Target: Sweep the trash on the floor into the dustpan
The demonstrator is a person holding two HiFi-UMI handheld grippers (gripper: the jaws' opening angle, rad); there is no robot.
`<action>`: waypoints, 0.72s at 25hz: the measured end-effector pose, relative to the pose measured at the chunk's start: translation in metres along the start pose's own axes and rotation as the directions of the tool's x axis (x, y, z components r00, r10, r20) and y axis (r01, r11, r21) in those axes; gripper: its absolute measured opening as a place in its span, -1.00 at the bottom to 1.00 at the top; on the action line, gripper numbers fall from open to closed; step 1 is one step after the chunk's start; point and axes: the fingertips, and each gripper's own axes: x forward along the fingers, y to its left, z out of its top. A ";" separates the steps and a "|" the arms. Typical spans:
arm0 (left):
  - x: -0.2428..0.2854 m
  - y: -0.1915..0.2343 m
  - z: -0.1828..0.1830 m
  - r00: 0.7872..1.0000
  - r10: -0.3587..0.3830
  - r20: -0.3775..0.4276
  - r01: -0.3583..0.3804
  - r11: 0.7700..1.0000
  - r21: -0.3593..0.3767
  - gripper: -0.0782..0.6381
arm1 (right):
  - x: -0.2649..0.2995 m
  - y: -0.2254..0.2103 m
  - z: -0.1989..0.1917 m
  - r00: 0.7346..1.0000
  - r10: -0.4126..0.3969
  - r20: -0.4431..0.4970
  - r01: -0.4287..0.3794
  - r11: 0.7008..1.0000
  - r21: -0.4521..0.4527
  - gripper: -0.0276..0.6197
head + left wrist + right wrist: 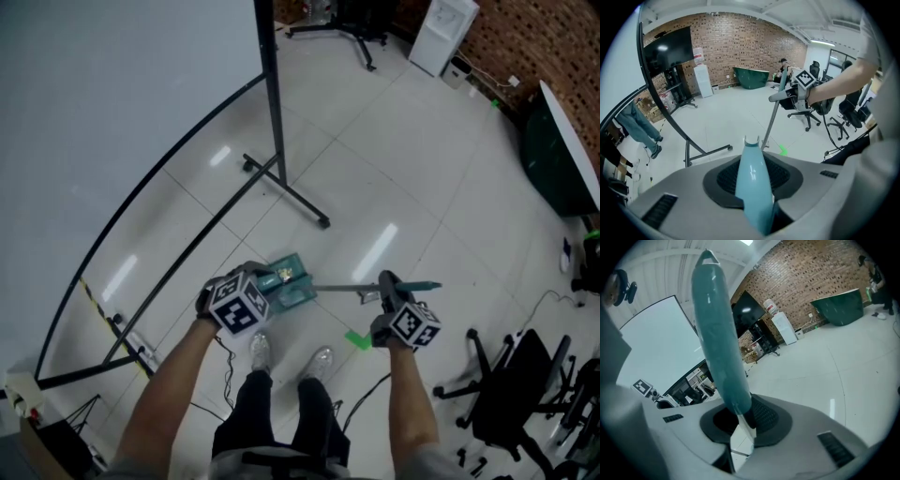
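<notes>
Two claws show in the head view. The left claw [259, 287] sits over the teal dustpan [289, 281], which is on the white floor [394, 178] just ahead of the person's shoes [261, 352]. The right claw [392, 302] holds the broom [342, 289]. Its grey pole runs almost level from the dustpan's side to that claw, and a dark teal grip sticks out past it. The bristles cannot be made out. A green scrap [356, 339] lies on the floor near the right claw, apart from the dustpan. A whiteboard [112, 103] on a black stand fills the left.

From the left gripper view, the grip itself is plain: the jaws are drawn in narrow on the dustpan's pale teal handle [752, 180]. The pan is hidden under the claw body. Across the room, the broom's pole [772, 119] slants to the floor, and the green scrap [783, 150] lies just beside its lower end.

Only the right gripper view shows that claw's jaws, clamped narrow on the broom's dark teal grip [717, 333], which rises up across the picture. Dustpan and scrap are outside it.
</notes>
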 end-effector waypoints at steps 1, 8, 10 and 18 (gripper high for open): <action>-0.001 0.002 0.000 1.000 0.004 0.003 -0.004 1.000 -0.004 -0.47 | -0.003 0.003 0.007 1.000 -0.002 0.014 0.002 1.000 -0.011 -0.75; -0.002 0.000 0.013 1.000 -0.007 0.018 0.006 1.000 0.027 -0.47 | -0.035 0.025 0.046 0.996 0.003 0.090 0.007 0.995 -0.103 -0.76; -0.001 -0.004 0.021 1.000 -0.016 0.019 0.015 0.999 0.050 -0.47 | -0.049 0.033 0.060 0.993 -0.005 0.122 0.022 0.989 -0.143 -0.76; 0.026 -0.039 0.086 0.997 -0.074 0.004 0.072 0.982 0.172 -0.47 | -0.122 0.002 0.108 0.960 -0.113 0.256 0.161 0.972 -0.174 -0.76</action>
